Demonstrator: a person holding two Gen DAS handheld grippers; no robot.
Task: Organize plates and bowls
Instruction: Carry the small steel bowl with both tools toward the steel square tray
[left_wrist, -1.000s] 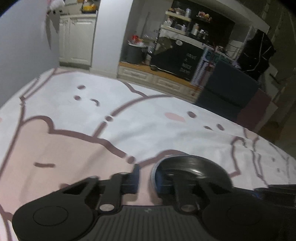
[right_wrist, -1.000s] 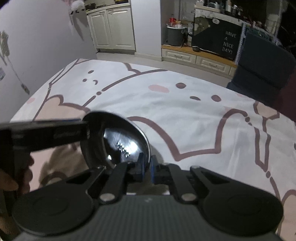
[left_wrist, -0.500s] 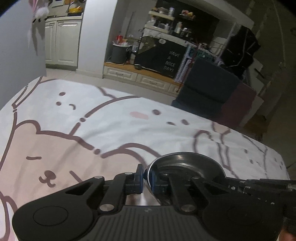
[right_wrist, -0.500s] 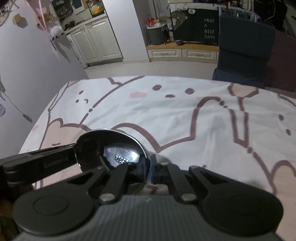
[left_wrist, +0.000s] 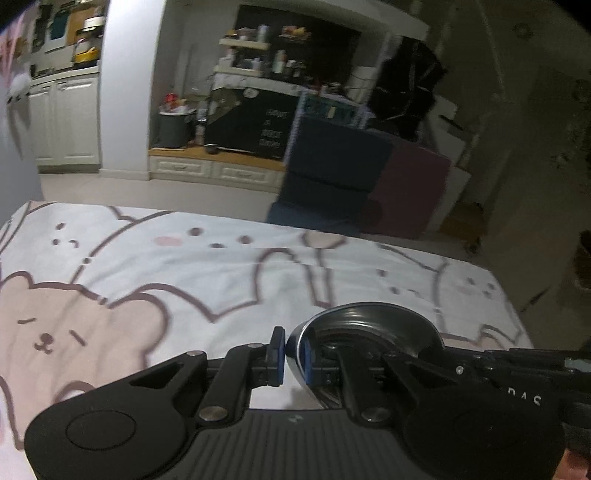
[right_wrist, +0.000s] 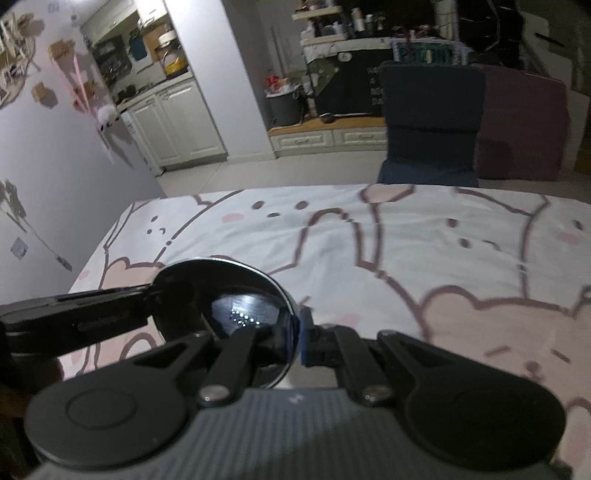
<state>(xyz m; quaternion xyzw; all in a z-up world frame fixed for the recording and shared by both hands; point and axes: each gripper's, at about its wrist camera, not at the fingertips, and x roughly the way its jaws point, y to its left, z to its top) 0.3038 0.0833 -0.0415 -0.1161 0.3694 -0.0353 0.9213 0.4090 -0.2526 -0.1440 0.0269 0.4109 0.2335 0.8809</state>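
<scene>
- Both grippers have risen and swung since a second ago: more of the far floor and cabinets now shows beyond the bedsheet, and the bowl has come up with them.
- One steel bowl (left_wrist: 364, 334) is in sight, carried above the cartoon-bear sheet (left_wrist: 207, 266) between the two tools, not touching the cloth.
- Left gripper (left_wrist: 291, 356): its blue pads are pinched together on the bowl's left rim, one pad outside the wall, one inside.
- Right gripper (right_wrist: 293, 339): jaws closed tight on the opposite rim, with only the thin metal edge between the pads; the dark hollow of the bowl (right_wrist: 229, 299) faces this camera and mirrors a patch of light.
- From the right-hand camera the left tool's black body reaches in from the left to the bowl's far edge.
- Count: two grippers, one bowl; no plates are visible.
- Beyond the bed stand a dark blue chair (right_wrist: 430, 122) and a maroon one (right_wrist: 524, 125), side by side.
</scene>
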